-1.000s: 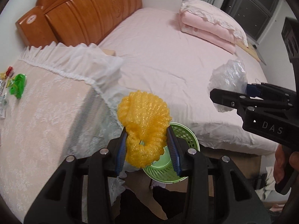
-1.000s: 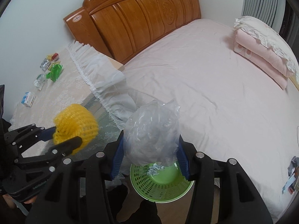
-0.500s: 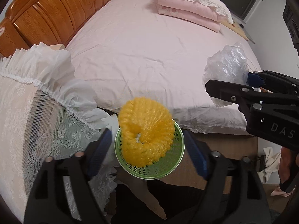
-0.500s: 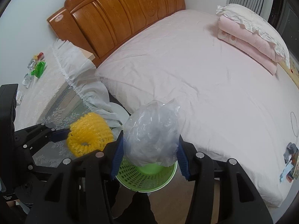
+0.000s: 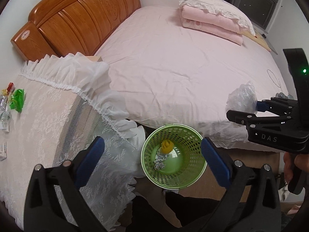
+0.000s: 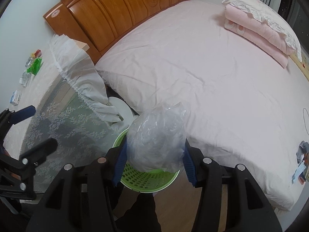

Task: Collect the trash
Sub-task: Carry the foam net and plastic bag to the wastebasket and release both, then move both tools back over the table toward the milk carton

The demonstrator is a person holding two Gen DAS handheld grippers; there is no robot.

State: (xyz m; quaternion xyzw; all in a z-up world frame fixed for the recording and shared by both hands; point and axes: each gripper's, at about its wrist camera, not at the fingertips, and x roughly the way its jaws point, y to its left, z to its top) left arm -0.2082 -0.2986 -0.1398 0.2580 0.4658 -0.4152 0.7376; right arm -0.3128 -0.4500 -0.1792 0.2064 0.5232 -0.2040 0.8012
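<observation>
A green mesh bin (image 5: 190, 180) stands on the floor between the bed and the lace-covered side table. A yellow foam net (image 5: 166, 147) and a crumpled grey scrap (image 5: 160, 160) lie in it. My left gripper (image 5: 152, 155) is open and empty above the bin. My right gripper (image 6: 154, 159) is shut on a crumpled clear plastic bag (image 6: 156, 139), held over the bin's rim (image 6: 146, 185). The bag also shows at the right of the left wrist view (image 5: 242, 98).
A pink bed (image 5: 183, 65) with a wooden headboard (image 5: 77, 23) and folded bedding (image 5: 214, 25) lies behind. The lace-covered table (image 5: 38, 125) at left carries a green wrapper (image 5: 17, 100) and small packets. More litter (image 6: 300, 164) lies at the bed's right edge.
My left gripper opened and the yellow foam net dropped into the green bin. My right gripper, holding the plastic bag, moved over the bin.
</observation>
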